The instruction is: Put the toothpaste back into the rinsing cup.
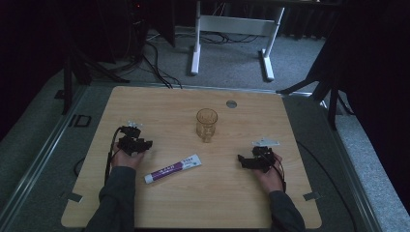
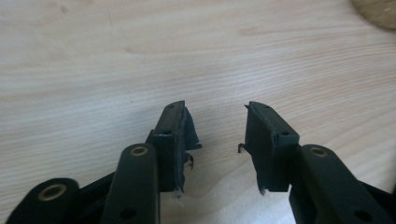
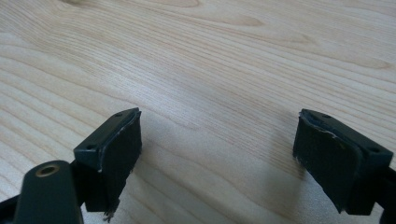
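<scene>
Wooden table [image 1: 203, 203]: light top, rounded corners, with a small grey round insert [image 1: 231, 103] near its far edge.

Right gripper [image 1: 243, 161]: held low over the table's right side. In the right gripper view [image 3: 219, 149] the 2 jaws stand wide apart with bare wood between them; nothing is held or touched.

Left gripper [image 1: 146, 143]: held low over the table's left side. In the left gripper view [image 2: 215, 140] the 2 jaws stand a moderate way apart, narrower than the right pair, with nothing between them. Worn padding on both.

Glass [image 1: 207, 123]: amber, upright, at mid-table toward the far side, between the 2 grippers. Whether it holds anything cannot be told.

Tube [image 1: 173, 168]: white and purple, lying flat and slantwise, nearer the left gripper, apart from it.
</scene>
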`<state>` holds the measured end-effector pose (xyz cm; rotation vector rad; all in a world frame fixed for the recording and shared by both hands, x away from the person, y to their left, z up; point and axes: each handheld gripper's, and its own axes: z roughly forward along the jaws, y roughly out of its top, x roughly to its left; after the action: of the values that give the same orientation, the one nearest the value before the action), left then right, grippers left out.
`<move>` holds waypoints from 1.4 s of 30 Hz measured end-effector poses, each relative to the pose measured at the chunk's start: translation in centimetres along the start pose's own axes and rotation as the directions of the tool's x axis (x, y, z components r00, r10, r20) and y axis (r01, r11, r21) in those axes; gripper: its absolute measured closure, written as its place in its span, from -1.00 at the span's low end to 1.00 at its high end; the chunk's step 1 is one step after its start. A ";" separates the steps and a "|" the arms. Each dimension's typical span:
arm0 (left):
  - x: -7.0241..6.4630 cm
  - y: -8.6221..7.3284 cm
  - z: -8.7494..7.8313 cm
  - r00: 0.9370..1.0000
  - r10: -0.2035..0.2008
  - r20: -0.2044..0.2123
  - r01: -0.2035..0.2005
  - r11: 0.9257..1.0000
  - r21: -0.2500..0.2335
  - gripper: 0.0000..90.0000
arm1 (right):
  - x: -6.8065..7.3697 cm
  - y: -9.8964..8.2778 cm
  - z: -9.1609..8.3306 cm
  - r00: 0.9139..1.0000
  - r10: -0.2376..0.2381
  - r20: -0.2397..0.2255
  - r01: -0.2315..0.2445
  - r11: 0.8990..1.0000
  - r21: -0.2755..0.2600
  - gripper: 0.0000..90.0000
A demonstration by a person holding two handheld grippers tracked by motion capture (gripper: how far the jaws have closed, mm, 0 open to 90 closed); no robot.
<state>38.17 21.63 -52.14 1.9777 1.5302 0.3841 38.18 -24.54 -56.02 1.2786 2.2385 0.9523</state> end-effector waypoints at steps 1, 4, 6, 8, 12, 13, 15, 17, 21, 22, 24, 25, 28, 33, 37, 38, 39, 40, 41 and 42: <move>-0.1 0.0 -0.4 1.000 0.013 -0.001 -0.013 1.000 -0.008 0.28 | 0.0 0.0 0.0 1.000 0.000 0.000 0.000 1.000 0.001 -0.66; -0.6 0.4 -1.7 0.998 0.047 0.034 -0.045 0.998 -0.041 0.26 | 0.0 0.0 0.0 1.000 0.000 0.001 0.000 1.000 0.000 -0.65; -1.0 0.6 -2.2 0.997 0.069 0.035 -0.067 0.996 -0.051 0.24 | 0.0 0.0 0.0 1.000 0.000 0.002 0.000 1.000 0.001 -0.65; -1.2 0.7 -2.4 0.996 0.079 0.031 -0.077 0.995 -0.058 0.22 | 0.0 0.0 0.0 1.000 0.001 0.002 -0.001 1.000 0.000 -0.65; -1.7 0.9 -3.0 0.993 0.114 0.027 -0.112 0.991 -0.069 0.19 | 0.0 0.0 0.0 1.000 0.003 0.005 -0.003 1.000 0.000 -0.65; -1.9 0.9 -3.2 0.992 0.121 0.027 -0.119 0.990 -0.071 0.19 | 0.0 0.0 0.0 1.000 0.005 0.006 -0.005 1.000 0.001 -0.65; -2.1 0.9 -3.5 0.991 0.126 0.034 -0.123 0.989 -0.079 0.19 | 0.1 0.0 0.0 1.000 0.006 0.009 -0.006 1.000 0.000 -0.65; -2.3 1.0 -3.8 0.990 0.135 0.043 -0.131 0.988 -0.085 0.18 | 0.1 0.0 0.0 1.000 0.007 0.008 -0.007 1.000 -0.001 -0.65; -2.7 1.2 -4.1 0.986 0.157 0.050 -0.153 0.984 -0.088 0.18 | 0.1 0.0 0.0 1.000 0.008 0.009 -0.008 1.000 -0.001 -0.65; -2.8 1.2 -4.2 0.985 0.165 0.053 -0.159 0.983 -0.089 0.19 | 0.1 0.0 0.0 1.000 0.008 0.008 -0.008 1.000 -0.001 -0.65; -3.0 1.2 -4.4 0.982 0.182 0.058 -0.177 0.980 -0.086 0.18 | 0.1 0.0 0.0 1.000 0.008 0.009 -0.008 1.000 -0.001 -0.65; -3.1 1.2 -4.4 0.980 0.187 0.060 -0.182 0.979 -0.087 0.18 | 0.1 0.0 0.0 1.000 0.009 0.010 -0.009 1.000 -0.001 -0.65; -3.4 1.2 -4.6 0.977 0.204 0.068 -0.198 0.976 -0.085 0.18 | 0.1 0.0 0.0 1.000 0.011 0.012 -0.011 1.000 -0.001 -0.65; -4.1 1.2 -5.0 0.971 0.231 0.060 -0.225 0.970 -0.096 0.19 | 0.1 0.0 0.1 1.000 0.011 0.013 -0.011 1.000 -0.001 -0.65; -4.6 1.3 -5.2 0.967 0.248 0.065 -0.241 0.965 -0.104 0.19 | 0.1 0.0 0.1 1.000 0.010 0.013 -0.010 1.000 -0.001 -0.65; -4.7 1.3 -5.3 0.964 0.257 0.066 -0.249 0.963 -0.103 0.19 | 0.1 0.0 0.0 1.000 0.010 0.013 -0.010 1.000 -0.001 -0.65; -4.8 1.3 -5.3 0.963 0.262 0.062 -0.255 0.961 -0.103 0.19 | 0.1 0.0 0.0 1.000 0.010 0.013 -0.010 1.000 -0.001 -0.65; -4.9 1.3 -5.2 0.960 0.272 0.061 -0.265 0.959 -0.100 0.19 | 0.1 0.0 0.0 1.000 0.011 0.013 -0.011 1.000 -0.001 -0.65; -5.0 1.3 -5.2 0.959 0.277 0.062 -0.270 0.958 -0.097 0.20 | 0.1 0.0 0.0 1.000 0.010 0.013 -0.010 1.000 -0.001 -0.65; -5.0 1.2 -5.2 0.956 0.286 0.067 -0.280 0.955 -0.096 0.20 | 0.1 0.0 0.1 1.000 0.011 0.013 -0.011 1.000 -0.001 -0.65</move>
<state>34.72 18.14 -46.68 2.1223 1.1623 0.4723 38.18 -24.42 -56.03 1.2938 2.2233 0.9463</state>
